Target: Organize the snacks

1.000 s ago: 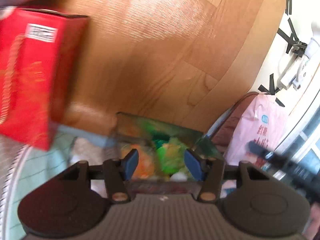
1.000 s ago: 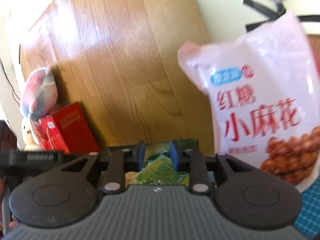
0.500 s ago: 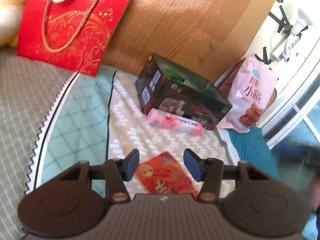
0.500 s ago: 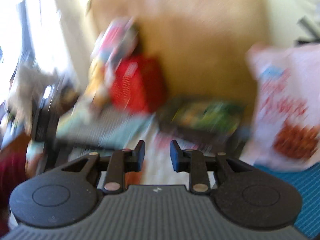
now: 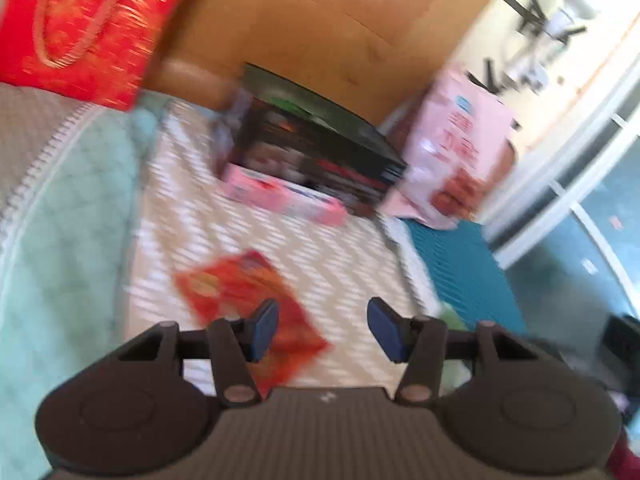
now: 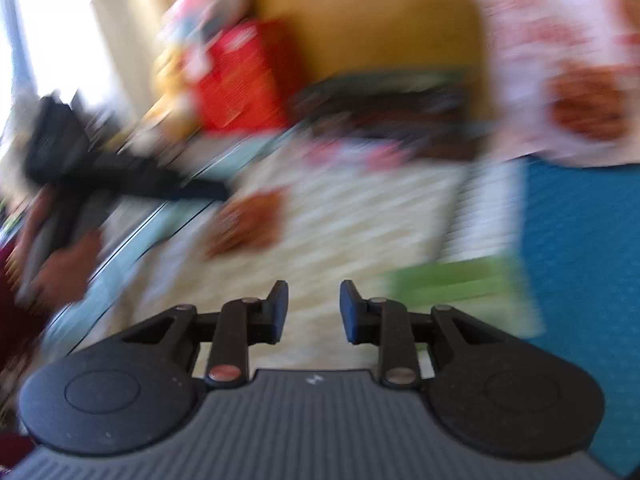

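1. Snacks lie spread on a bed with a chevron blanket (image 5: 352, 256), against a wooden headboard (image 5: 320, 32). Both views are motion-blurred, the right wrist view heavily.
2. Left tool (image 5: 323, 328): jaws wide apart, nothing between them. It hangs over the near part of the blanket.
3. Red packet (image 5: 244, 296) lies flat on the blanket, just left of the left tool's gap; the left pad (image 5: 264, 328) overlaps its near corner in the view. Contact cannot be told.
4. Dark box (image 5: 320, 148) sits at the far end of the blanket, against the headboard. Pink box (image 5: 280, 196) lies along its near side, touching or just beside it.
5. Pink bag (image 5: 460, 160) stands upright right of the dark box, leaning at the headboard's right edge, above a blue mat (image 5: 460, 272).
6. Red gift bag (image 5: 84, 24) stands far left, with a gold cord handle.
7. Right tool (image 6: 314, 312): jaws set narrowly apart, holding nothing. It hangs over the near blanket.
8. Green packet (image 6: 460, 292) lies just right of the right tool, at the border of blanket and blue mat.
9. Right wrist view also shows the red packet (image 6: 248, 220) as a blur mid-left, and the left tool (image 6: 120, 176) as a dark shape far left, held in a hand (image 6: 60, 272).
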Tool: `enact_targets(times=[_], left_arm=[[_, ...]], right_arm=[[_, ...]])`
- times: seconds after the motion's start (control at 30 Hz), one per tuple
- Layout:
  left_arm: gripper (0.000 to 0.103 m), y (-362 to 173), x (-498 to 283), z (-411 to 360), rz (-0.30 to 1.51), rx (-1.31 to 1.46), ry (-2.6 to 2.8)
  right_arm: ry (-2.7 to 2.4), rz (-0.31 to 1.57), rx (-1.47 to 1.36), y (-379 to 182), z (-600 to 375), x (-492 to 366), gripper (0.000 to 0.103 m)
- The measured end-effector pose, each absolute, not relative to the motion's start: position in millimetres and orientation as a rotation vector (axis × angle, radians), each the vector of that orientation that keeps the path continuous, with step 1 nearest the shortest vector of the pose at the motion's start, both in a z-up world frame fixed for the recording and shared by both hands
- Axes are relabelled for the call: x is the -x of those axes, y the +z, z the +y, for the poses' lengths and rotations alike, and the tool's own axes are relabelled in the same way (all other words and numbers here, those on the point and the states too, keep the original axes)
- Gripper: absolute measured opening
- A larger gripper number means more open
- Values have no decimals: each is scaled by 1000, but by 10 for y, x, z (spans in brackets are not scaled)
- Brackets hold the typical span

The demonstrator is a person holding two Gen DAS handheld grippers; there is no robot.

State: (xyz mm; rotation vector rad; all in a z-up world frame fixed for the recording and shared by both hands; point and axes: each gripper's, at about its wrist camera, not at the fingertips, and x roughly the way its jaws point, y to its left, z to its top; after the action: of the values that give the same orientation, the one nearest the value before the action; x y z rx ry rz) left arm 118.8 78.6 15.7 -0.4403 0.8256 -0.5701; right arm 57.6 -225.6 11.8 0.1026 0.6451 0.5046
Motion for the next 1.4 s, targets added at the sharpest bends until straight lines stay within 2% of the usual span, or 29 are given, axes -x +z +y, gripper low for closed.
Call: enact_targets(times=[0.17,0.23,0.27,0.33,0.67,0.8,0.87,1.03,1.2,1.4], left_arm=[[50,42,-1164,270,901,485,-682],[52,-35,-1142,96,928,488,-687],[52,-91,-1136,29,948,491,-687],[49,-125,-1087,-4,930,488,-685],[43,-121,-491,716,948,494,-661],[51,-89,-297,1067,933,538,-640],[56,-49,-208,1149,913,537,-629],[65,0,-145,989,890,489,-647],[77,33,-72,628,832,323,-547],[78,-22,73,429,743,196,-396]], right_arm=[[341,658,-251,-38,-2733,-839,34],[363,681,-288,-152,-2681,-844,35],[365,670,-298,-161,-2634,-787,39],[415,680,-309,-157,-2524,-670,39],[681,718,-217,-180,-1797,-44,45],[723,679,-69,-99,-1633,108,52],[738,652,28,-89,-1588,188,62],[719,618,197,-190,-1541,241,64],[691,575,207,-242,-1571,287,70],[677,518,159,-302,-1629,344,71]])
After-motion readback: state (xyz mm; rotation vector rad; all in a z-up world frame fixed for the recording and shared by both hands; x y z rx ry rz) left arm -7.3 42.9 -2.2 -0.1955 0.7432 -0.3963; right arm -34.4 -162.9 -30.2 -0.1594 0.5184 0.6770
